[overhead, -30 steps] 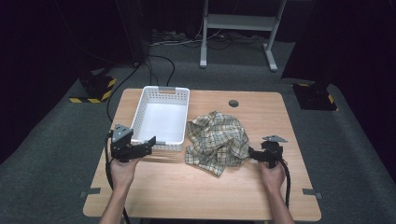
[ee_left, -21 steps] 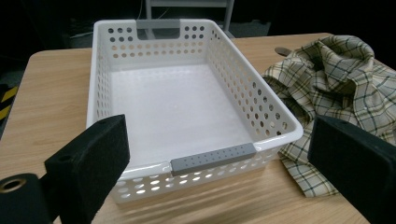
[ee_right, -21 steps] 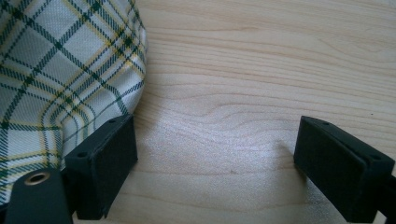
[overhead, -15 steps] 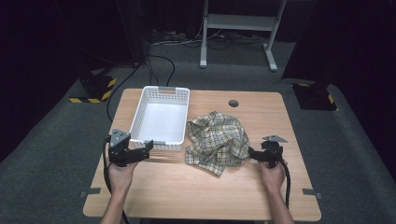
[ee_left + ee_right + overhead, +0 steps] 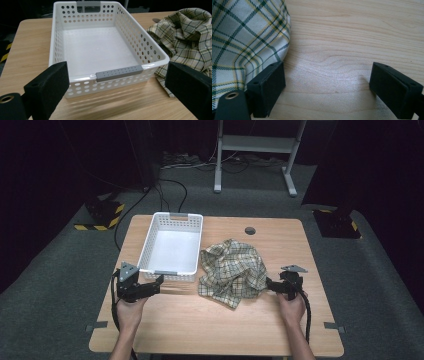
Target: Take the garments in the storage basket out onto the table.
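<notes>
I have the plaid shirt (image 5: 232, 271) lying crumpled near the middle of the table (image 5: 310, 320), a little toward its right half, with its left side just beside the right wall of the white basket (image 5: 150, 240). The basket sits toward the far left corner, empty, its grey handle strip (image 5: 119, 73) facing me.

My right gripper (image 5: 272, 285) rests low at the shirt's right edge. In the right gripper view (image 5: 327, 92) its jaws stand spread wide over bare wood, and the left pad (image 5: 268, 85) is touching or just beside the cloth's hem; nothing is pinched. My left gripper (image 5: 152, 285) hangs just in front of the basket's near wall, jaws also spread and holding nothing; in the left gripper view (image 5: 117, 100) they frame the handle strip, with the shirt off to the right.

I judge this to be the approach before the first grasp: the shirt is on the table, not in the basket. Next I would slide the right gripper leftward so a fold of fabric sits between the pads, then close. The cloth is limp and bunched, so I expect to need a deep bite to lift it whole.
</notes>
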